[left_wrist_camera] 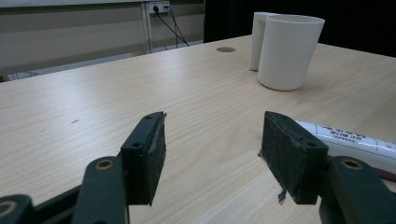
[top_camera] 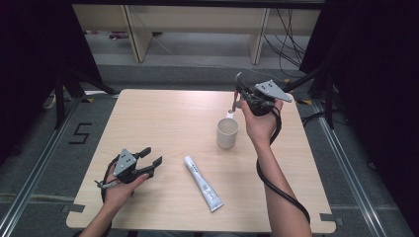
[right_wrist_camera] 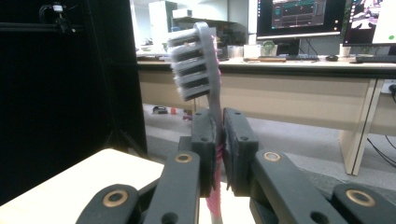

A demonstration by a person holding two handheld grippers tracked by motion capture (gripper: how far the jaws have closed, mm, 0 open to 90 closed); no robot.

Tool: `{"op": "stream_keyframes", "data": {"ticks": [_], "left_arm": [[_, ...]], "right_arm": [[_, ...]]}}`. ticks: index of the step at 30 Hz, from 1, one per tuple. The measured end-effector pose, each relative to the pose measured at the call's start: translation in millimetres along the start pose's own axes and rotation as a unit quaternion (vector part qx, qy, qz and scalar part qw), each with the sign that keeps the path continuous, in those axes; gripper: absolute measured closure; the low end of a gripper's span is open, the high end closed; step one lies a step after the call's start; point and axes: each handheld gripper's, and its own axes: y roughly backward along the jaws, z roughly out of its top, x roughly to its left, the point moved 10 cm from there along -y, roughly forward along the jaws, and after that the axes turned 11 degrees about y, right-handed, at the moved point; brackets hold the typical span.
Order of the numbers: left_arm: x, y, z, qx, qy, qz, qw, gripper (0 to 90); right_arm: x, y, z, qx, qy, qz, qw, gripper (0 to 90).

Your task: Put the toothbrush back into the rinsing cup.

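- Two tools are in my hands over the pale wooden desk (top_camera: 163,113): my left tool (top_camera: 150,161) at the near left, my right tool (top_camera: 239,95) raised at the far right.
- My right tool is clamped tight on a toothbrush with a grey head and pink handle (right_wrist_camera: 205,70); in the right gripper view its neck sits pinched between the two black pads, bristles facing left, head standing up past the tips.
- My left tool sits low over the desk with its jaws wide apart and only bare wood between the pads (left_wrist_camera: 152,154).
- One cream-white plastic mug with a handle (top_camera: 227,133) stands upright on the desk, just near and left of my right hand (top_camera: 259,126).
- One white toothpaste tube (top_camera: 203,183) lies flat near the middle of the near edge, right of my left tool, well apart from the mug.
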Motion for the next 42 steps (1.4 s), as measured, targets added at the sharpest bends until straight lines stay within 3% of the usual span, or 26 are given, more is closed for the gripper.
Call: {"op": "stream_keyframes", "data": {"ticks": [42], "left_arm": [[-0.8,-1.1,-2.6,0.004,-0.001,-0.003,1.0,39.9]], "right_arm": [[-5.6,-29.9,-23.9,0.023,-0.011,-0.01,0.9996,84.0]]}}
